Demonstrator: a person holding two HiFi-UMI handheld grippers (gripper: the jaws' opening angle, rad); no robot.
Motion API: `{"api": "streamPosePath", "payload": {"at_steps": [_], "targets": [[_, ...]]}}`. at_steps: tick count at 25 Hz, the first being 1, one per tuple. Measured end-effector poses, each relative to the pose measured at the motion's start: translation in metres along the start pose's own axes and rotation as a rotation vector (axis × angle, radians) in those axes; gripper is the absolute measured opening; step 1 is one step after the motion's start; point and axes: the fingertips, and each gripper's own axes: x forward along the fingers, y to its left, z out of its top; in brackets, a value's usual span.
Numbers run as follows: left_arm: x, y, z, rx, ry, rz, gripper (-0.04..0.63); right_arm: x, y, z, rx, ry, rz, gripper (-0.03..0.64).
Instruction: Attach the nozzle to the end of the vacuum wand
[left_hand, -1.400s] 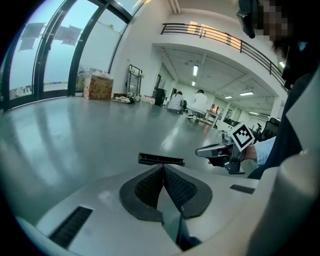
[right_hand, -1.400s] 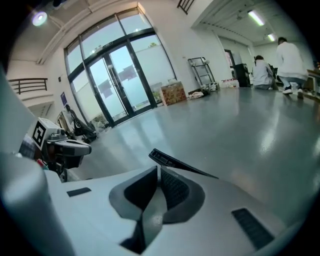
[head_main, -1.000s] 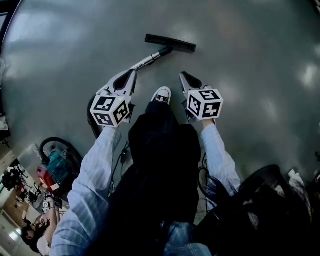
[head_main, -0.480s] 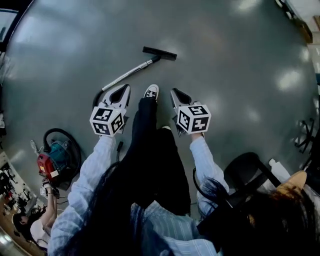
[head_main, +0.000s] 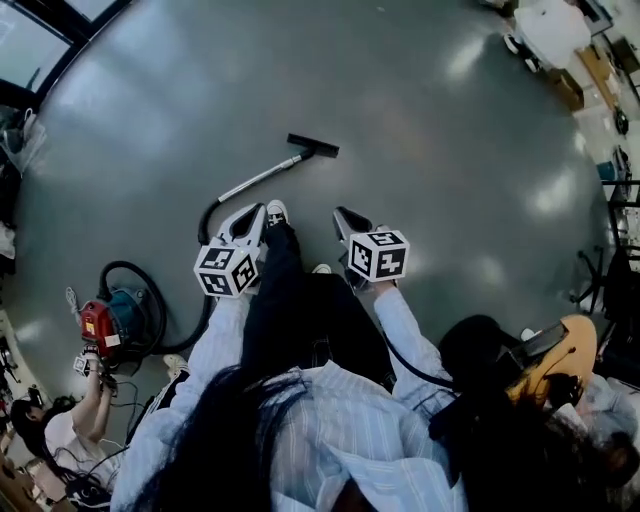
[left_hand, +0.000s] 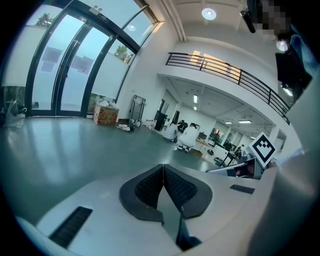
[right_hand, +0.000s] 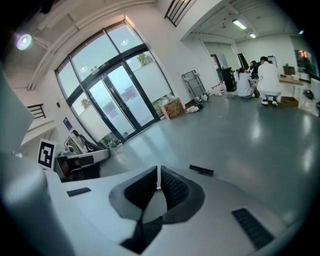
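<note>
Black hose (head_main: 204, 222) partly hidden behind left gripper (head_main: 254, 211). Wand (head_main: 258, 180) lies above frame centre, long axis lower left to upper right, nozzle (head_main: 313, 146) on its upper-right end. Right gripper (head_main: 343, 214) and left gripper both closed, empty. Grey glossy floor (head_main: 450, 180); big hall, glass doors (right_hand: 115, 100).

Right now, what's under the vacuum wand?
Just bare grey floor under the wand, which lies flat with its nozzle on the floor too. Further back, the left gripper covers part of the hose.
</note>
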Motion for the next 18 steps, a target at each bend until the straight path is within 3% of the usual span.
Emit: {"api": "streamPosePath", "payload": {"at_steps": [11,18], "targets": [[-0.073,-0.024,0.027,-0.007,-0.096,0.002,0.008,-0.023,0.059,0.003,-0.087,-0.004,0.01,0.026],[-0.128,-0.033,0.016,0.011,-0.111,-0.042,0.008,-0.03,0.114,-0.022,-0.123,-0.02,0.023,0.026]]}}
